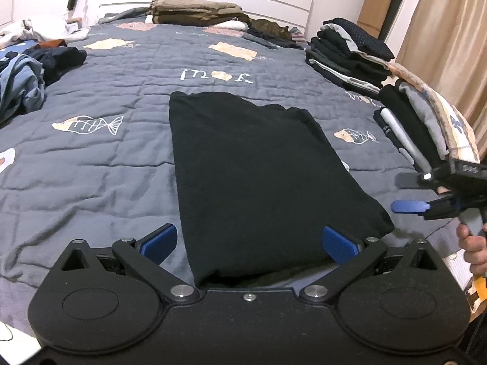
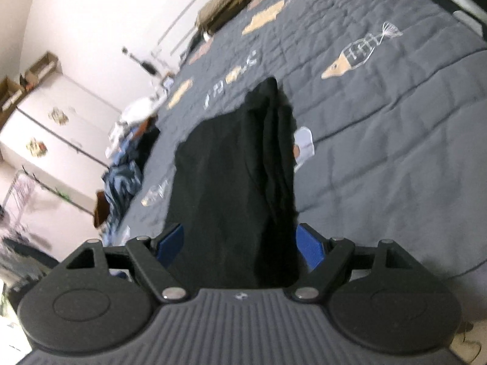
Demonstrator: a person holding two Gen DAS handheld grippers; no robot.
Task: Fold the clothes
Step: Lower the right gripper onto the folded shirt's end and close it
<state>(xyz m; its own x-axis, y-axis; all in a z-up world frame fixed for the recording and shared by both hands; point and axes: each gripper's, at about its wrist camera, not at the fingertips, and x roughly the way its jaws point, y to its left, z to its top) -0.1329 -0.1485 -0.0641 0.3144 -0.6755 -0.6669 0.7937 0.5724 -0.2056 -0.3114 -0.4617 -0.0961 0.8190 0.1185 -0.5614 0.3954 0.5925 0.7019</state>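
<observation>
A black garment (image 1: 255,176), folded into a long strip, lies flat on the grey quilted bedspread (image 1: 106,164). My left gripper (image 1: 249,243) stands open at the strip's near end. Its blue pads (image 1: 159,241) sit on either side of the cloth and do not press on it. My right gripper (image 1: 406,193) hovers open off the strip's right near corner, held by a hand (image 1: 471,243), with nothing between its fingers. In the tilted right wrist view the same garment (image 2: 231,182) runs away from the open right gripper (image 2: 240,248).
Stacks of folded dark clothes (image 1: 350,57) and rolled items (image 1: 408,121) line the bed's right edge. A heap of unfolded clothes (image 1: 21,85) lies at the left. Folded brown fabric (image 1: 194,12) sits by the headboard. A white wardrobe (image 2: 61,127) stands beyond the bed.
</observation>
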